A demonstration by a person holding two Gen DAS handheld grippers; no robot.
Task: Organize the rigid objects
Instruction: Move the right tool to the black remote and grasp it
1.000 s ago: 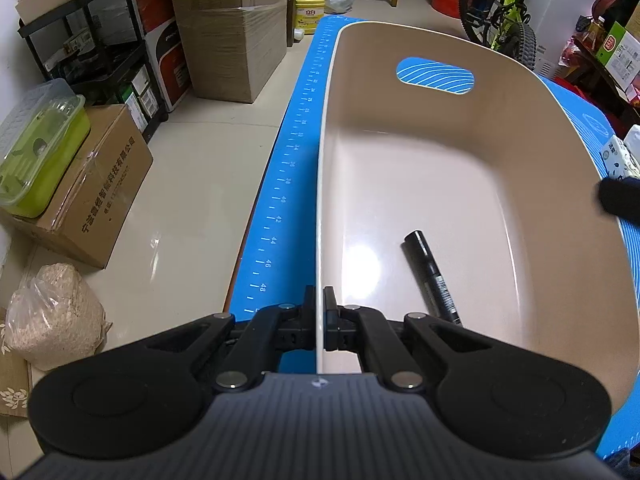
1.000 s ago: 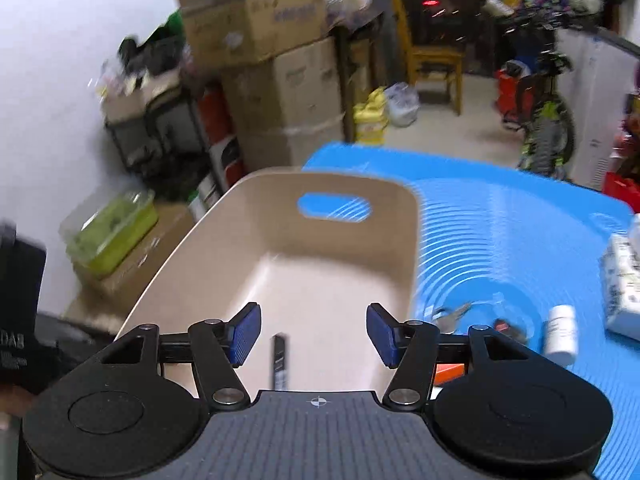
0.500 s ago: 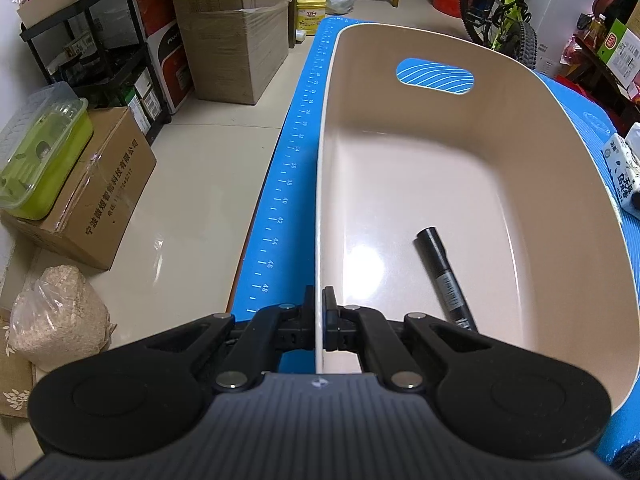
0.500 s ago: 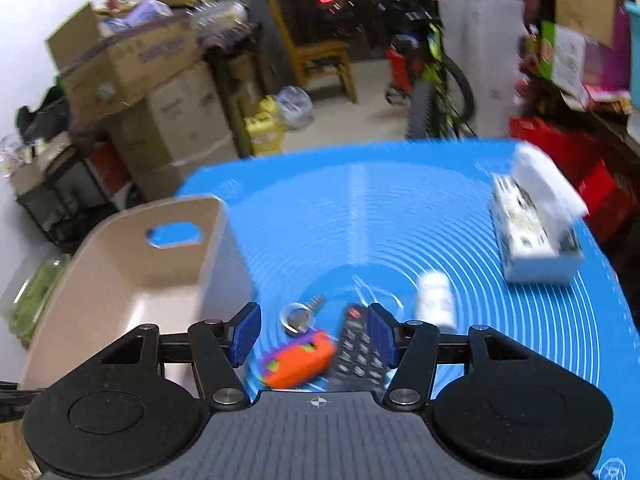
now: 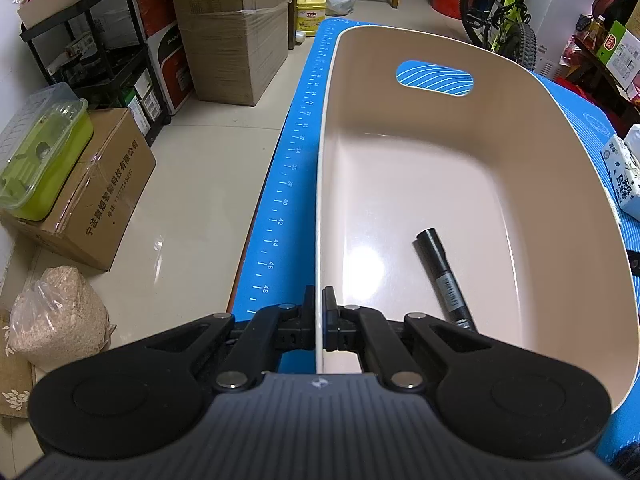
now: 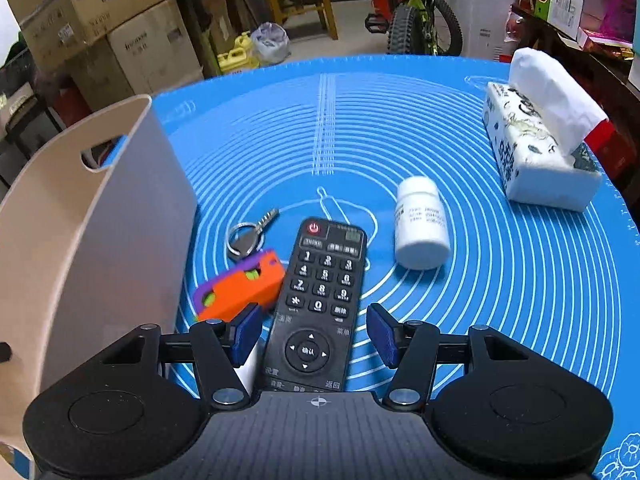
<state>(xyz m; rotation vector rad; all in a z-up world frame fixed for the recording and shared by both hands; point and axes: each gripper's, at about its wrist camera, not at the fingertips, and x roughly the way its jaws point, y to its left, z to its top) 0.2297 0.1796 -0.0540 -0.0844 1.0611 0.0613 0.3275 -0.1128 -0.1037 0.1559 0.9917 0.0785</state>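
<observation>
My left gripper (image 5: 319,316) is shut on the near rim of a beige bin (image 5: 500,168), which stands on the blue mat. A black marker (image 5: 446,280) lies inside the bin. My right gripper (image 6: 316,332) is open, low over the mat, with a black remote (image 6: 320,300) lying between its blue pads. An orange and purple toy (image 6: 240,284) and a key on a ring (image 6: 250,236) lie left of the remote, beside the bin's wall (image 6: 80,240). A white pill bottle (image 6: 420,224) lies right of the remote.
A tissue box (image 6: 540,148) stands at the mat's right side and shows in the left wrist view (image 5: 626,176) beyond the bin. Cardboard boxes (image 5: 232,28), a shelf, a green container (image 5: 40,156) and a bicycle (image 6: 416,20) stand on the floor around the table.
My right gripper has swung right from over the bin and come down over the remote, still open. The marker has shifted slightly in the bin. My left gripper keeps its hold.
</observation>
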